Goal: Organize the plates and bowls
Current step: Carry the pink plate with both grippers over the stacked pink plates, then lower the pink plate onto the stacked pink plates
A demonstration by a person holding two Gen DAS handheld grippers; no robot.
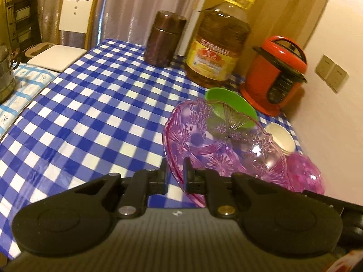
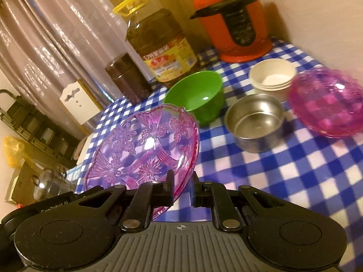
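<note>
A clear pink patterned plate (image 1: 217,145) is held tilted above the blue checked table (image 1: 90,104). My left gripper (image 1: 175,176) is shut on its near rim. My right gripper (image 2: 182,187) is shut on the plate's rim (image 2: 145,145) too. Behind it stand a green bowl (image 2: 195,95), a steel bowl (image 2: 256,122), stacked white bowls (image 2: 272,77) and a stack of pink plates (image 2: 326,104). The left wrist view also shows the green bowl (image 1: 238,104), white bowls (image 1: 281,138) and pink stack (image 1: 306,174).
At the table's back stand an oil bottle (image 1: 217,43), a brown jar (image 1: 163,38) and a red cooker (image 1: 274,74), near the wall. A white chair (image 1: 72,22) stands beyond the table's far left edge. A metal pot (image 1: 5,77) sits left.
</note>
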